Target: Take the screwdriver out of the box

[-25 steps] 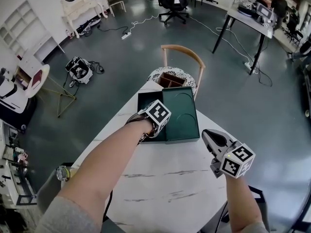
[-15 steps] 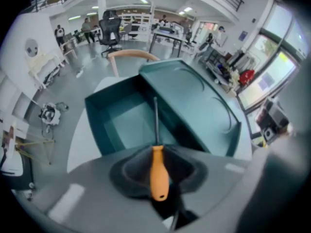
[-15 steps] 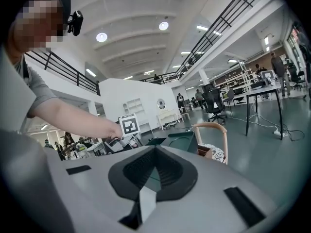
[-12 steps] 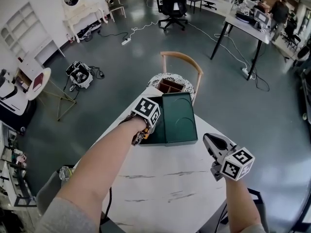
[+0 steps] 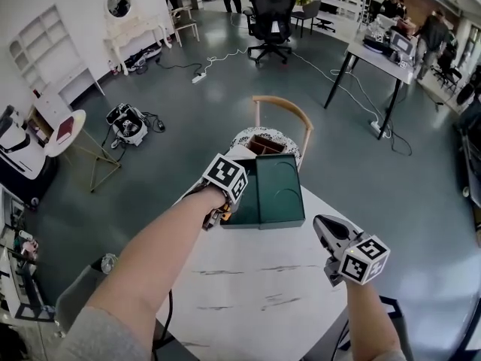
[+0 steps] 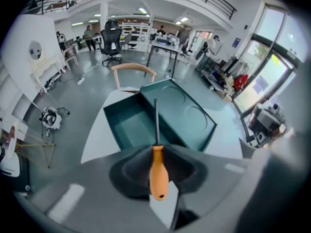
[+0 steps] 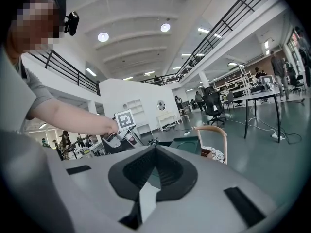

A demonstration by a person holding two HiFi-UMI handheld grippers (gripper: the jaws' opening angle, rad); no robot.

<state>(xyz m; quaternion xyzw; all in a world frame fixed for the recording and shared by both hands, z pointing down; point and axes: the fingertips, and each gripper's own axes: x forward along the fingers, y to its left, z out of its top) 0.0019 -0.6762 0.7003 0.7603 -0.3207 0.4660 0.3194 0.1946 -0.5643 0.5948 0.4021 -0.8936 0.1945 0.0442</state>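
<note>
My left gripper is shut on the screwdriver. Its orange handle sits between the jaws and its dark shaft points out over the dark green box. The box lies open below, its tray empty and its lid flat at the right. In the head view the left gripper hangs over the near left corner of the box. My right gripper hovers above the table to the right of the box. Its jaws meet with nothing between them.
The box rests at the far end of a white marble table. Behind it stands a wooden chair with a small brown compartment box on its lace-covered seat. Grey floor drops away on both sides of the table.
The left gripper has risen out of the box tray with the screwdriver and shifted toward the box's near left corner. The right gripper has drifted slightly.
</note>
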